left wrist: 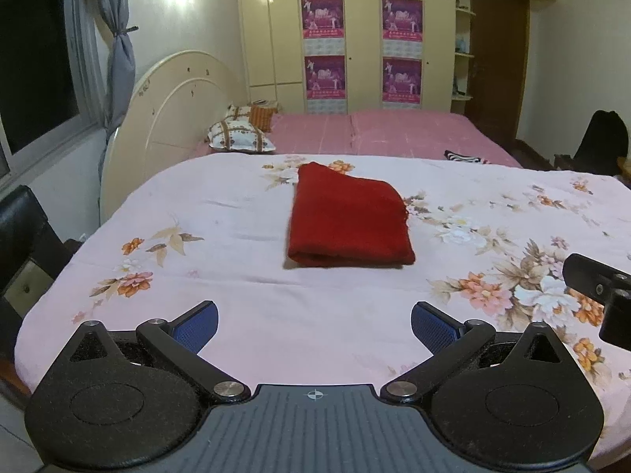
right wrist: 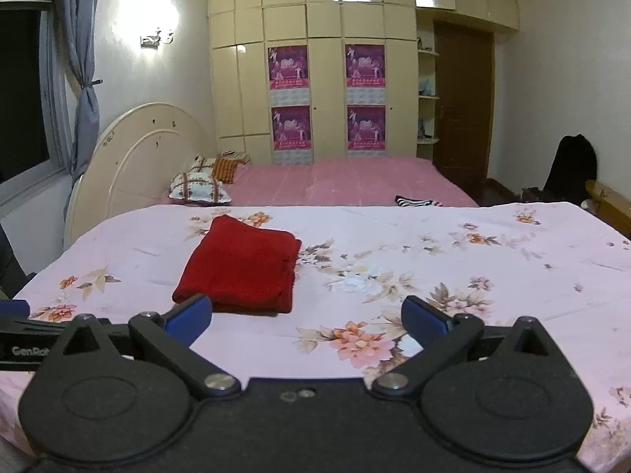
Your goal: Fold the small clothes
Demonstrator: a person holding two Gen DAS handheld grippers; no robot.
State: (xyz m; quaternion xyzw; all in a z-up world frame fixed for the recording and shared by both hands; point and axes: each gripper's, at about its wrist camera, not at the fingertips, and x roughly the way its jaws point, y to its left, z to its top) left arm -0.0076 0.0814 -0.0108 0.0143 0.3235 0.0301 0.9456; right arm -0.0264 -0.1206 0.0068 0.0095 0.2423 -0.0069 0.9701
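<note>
A red cloth [left wrist: 349, 220] lies folded into a neat rectangle on the pink flowered sheet [left wrist: 244, 276], alone and untouched. In the right wrist view the same red cloth [right wrist: 240, 266] sits ahead and to the left. My left gripper [left wrist: 314, 325] hangs above the near part of the sheet, well short of the cloth, with its blue pads spread wide and nothing between them. My right gripper [right wrist: 307, 315] is likewise open and empty, its left pad just in front of the cloth's near edge. The right gripper's black body [left wrist: 603, 295] shows at the right edge of the left wrist view.
Behind the flowered surface stands a bed with a pink cover [left wrist: 394, 132], pillows [left wrist: 240, 134] and a striped item [left wrist: 465, 156]. A cream headboard [left wrist: 165, 118] leans at left, wardrobes [left wrist: 355, 39] at the back. A dark chair [left wrist: 23, 236] stands by the left edge.
</note>
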